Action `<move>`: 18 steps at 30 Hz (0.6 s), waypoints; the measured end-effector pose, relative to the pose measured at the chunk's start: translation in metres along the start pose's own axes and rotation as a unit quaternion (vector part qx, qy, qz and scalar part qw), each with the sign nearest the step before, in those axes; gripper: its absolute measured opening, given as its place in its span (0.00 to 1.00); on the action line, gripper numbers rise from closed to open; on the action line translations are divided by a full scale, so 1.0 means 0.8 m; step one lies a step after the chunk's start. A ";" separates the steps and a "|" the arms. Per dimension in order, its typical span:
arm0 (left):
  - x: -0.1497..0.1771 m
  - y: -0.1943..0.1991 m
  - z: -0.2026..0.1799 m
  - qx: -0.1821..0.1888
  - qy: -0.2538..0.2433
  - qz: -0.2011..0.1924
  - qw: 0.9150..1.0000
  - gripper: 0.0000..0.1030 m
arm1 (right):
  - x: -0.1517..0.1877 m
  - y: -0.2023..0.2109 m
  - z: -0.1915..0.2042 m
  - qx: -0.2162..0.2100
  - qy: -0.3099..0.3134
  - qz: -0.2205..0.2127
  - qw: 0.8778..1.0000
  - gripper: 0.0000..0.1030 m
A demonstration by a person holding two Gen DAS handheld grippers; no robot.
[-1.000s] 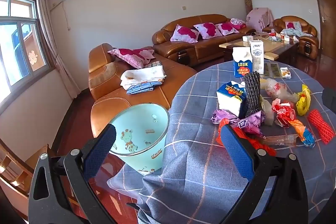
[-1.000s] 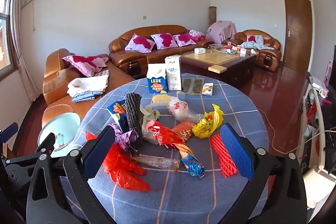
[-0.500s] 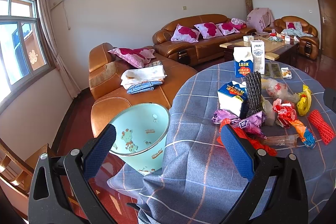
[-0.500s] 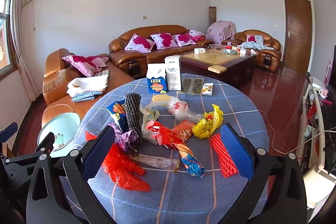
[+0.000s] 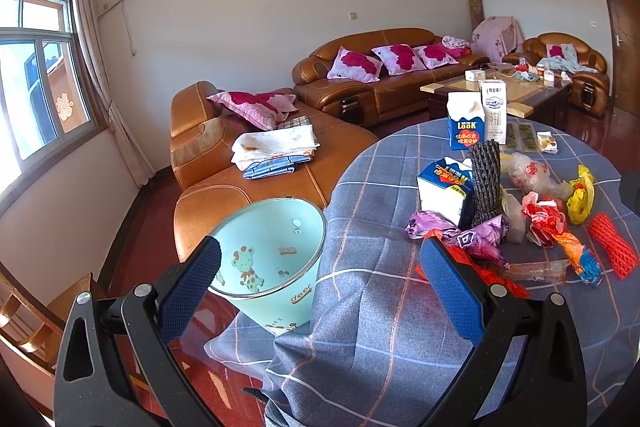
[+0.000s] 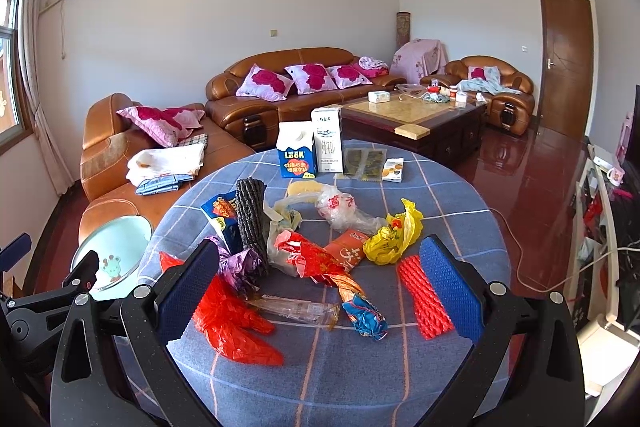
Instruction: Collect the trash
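Round table holds trash centrally, margins bare; bin beside its edge; both tools spread, empty.

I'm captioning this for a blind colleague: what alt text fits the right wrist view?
The open right gripper hovers over a round table strewn with trash: a red plastic bag, a red foam net, a yellow bag and two upright cartons. A pale green bin stands beside the table's left.

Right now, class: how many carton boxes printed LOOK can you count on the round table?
2. One LOOK carton stands upright at the far edge beside the white milk carton; another lies tilted against the dark mesh roll. Others could be hidden under wrappers.
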State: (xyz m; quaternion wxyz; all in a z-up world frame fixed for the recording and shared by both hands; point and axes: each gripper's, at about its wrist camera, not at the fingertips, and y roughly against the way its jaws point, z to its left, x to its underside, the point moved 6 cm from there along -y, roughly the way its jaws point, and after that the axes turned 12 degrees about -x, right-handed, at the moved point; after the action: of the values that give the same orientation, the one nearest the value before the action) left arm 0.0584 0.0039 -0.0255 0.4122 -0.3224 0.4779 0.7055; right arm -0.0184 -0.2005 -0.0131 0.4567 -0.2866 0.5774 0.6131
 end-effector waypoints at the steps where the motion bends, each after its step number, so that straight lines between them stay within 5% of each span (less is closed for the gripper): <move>1: 0.000 0.000 0.000 0.000 0.000 0.000 1.000 0.95 | 0.000 0.000 0.000 0.000 0.000 0.000 1.000 0.96; 18: 0.000 0.000 0.001 0.000 0.001 0.000 1.000 0.95 | 0.001 -0.004 -0.001 -0.001 -0.001 0.001 1.000 0.96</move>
State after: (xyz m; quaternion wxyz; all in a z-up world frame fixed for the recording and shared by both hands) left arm 0.0588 0.0043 -0.0252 0.4123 -0.3227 0.4782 0.7051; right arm -0.0164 -0.2010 -0.0155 0.4566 -0.2858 0.5763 0.6146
